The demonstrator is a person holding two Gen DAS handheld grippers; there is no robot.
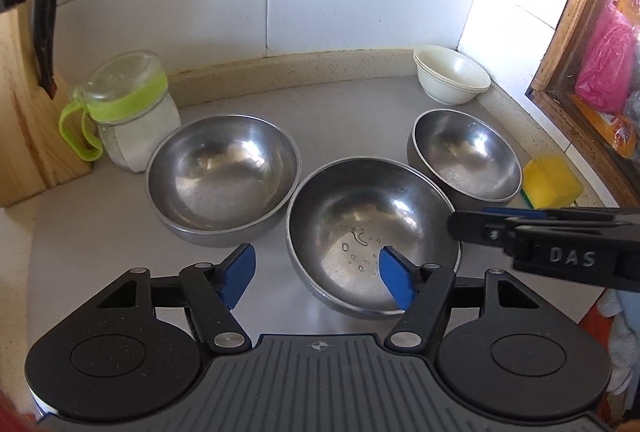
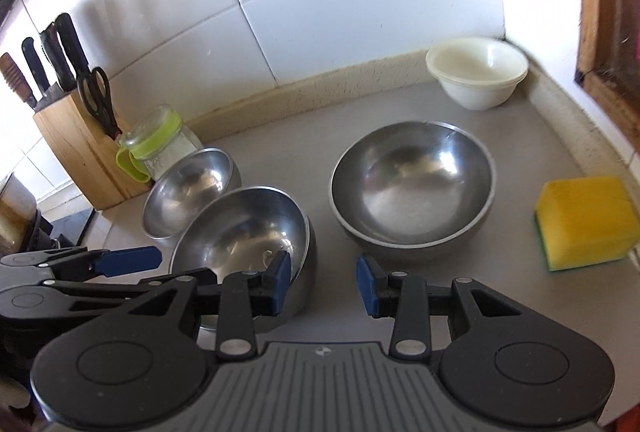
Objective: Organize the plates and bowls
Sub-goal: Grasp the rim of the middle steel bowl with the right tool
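Three steel bowls stand on the grey counter. In the left wrist view they are the left bowl (image 1: 223, 173), the middle bowl (image 1: 372, 232) with water drops, and the right bowl (image 1: 466, 155). My left gripper (image 1: 316, 278) is open, its right finger inside the middle bowl, its left finger outside the rim. In the right wrist view the middle bowl (image 2: 244, 236) looks tilted, with the right bowl (image 2: 412, 187) and left bowl (image 2: 188, 187) beside it. My right gripper (image 2: 324, 282) is open and empty, between the middle and right bowls. Stacked white bowls (image 1: 452, 73) (image 2: 476, 75) stand at the back right.
A wooden knife block (image 1: 28, 111) (image 2: 80, 147) and a glass jar with a green band (image 1: 128, 107) (image 2: 160, 143) stand at the left. A yellow sponge (image 1: 550, 181) (image 2: 586, 222) lies at the right. A wooden frame (image 1: 568, 31) borders the right side. A tiled wall is behind.
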